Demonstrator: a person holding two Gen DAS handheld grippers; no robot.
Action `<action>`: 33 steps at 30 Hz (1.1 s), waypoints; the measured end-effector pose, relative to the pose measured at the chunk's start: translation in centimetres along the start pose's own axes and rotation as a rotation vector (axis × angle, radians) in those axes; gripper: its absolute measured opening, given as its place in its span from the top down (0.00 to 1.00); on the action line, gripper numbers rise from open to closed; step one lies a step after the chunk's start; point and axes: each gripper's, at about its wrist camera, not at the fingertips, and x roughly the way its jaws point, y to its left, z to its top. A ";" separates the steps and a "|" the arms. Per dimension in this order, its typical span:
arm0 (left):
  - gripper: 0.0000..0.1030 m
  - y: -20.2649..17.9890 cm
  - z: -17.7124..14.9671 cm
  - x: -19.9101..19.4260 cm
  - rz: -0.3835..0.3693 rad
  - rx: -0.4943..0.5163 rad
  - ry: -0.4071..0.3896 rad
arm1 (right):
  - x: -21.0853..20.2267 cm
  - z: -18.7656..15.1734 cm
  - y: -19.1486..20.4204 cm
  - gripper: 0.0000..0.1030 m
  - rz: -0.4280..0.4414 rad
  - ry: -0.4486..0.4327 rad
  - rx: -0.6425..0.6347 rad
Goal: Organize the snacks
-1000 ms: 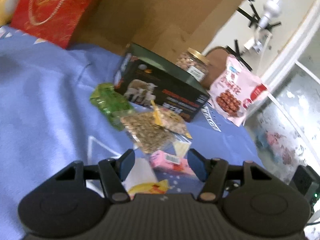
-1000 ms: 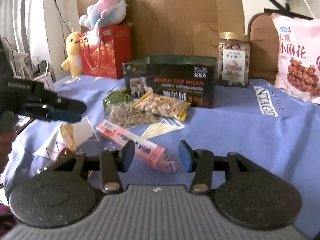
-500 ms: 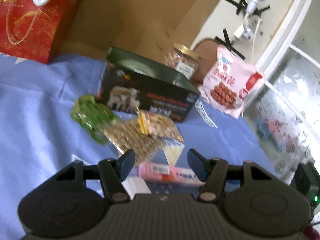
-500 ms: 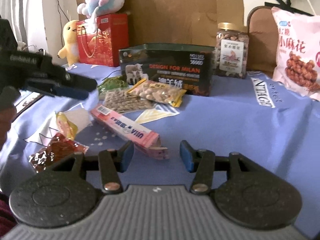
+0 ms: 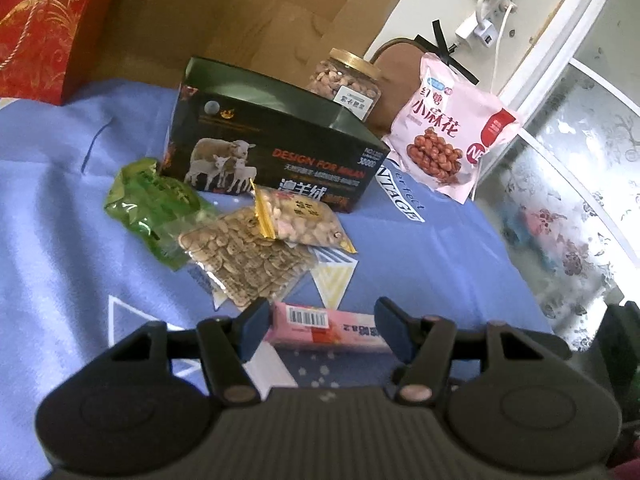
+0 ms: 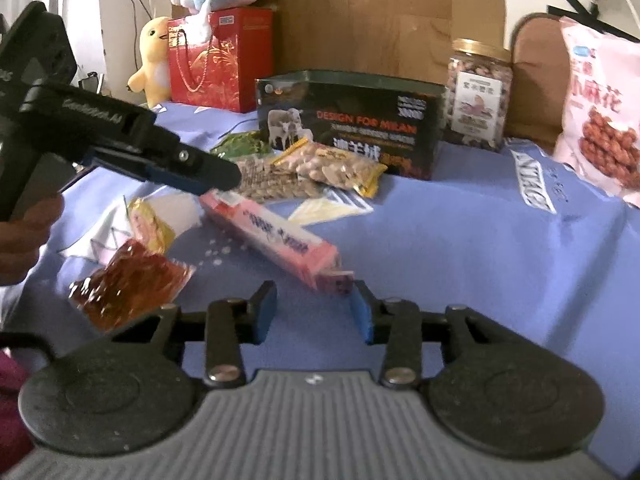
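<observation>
A long pink snack packet [image 6: 280, 240] lies flat on the blue cloth [image 6: 480, 248]. Its near end sits just ahead of my right gripper [image 6: 314, 312]. That gripper's jaws are closing, and the pads are not on the packet. My left gripper [image 6: 224, 178], held by a hand, hovers over the packet's far end. In the left wrist view the packet [image 5: 328, 326] lies crosswise between and below the open left gripper [image 5: 322, 322]. Beyond it lie a seed packet [image 5: 244, 256], a nut packet [image 5: 304, 220] and a green packet [image 5: 152, 204], in front of a dark box [image 5: 280, 152].
A nut jar [image 6: 478, 96] and a big pink bag [image 6: 600, 120] stand at the back right. A red jelly packet [image 6: 128, 284] and a yellow-white packet [image 6: 156, 220] lie near left. A red gift bag [image 6: 216, 60] with plush toys stands at the back left.
My left gripper has moved in over the far end of the pink packet. The right gripper's jaws have narrowed, and the packet's near end now lies closer to them.
</observation>
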 end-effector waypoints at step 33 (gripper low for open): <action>0.45 1.9 12.2 3.2 0.093 -0.021 -0.284 | 6.6 11.1 -4.4 0.65 -0.171 -0.334 -0.004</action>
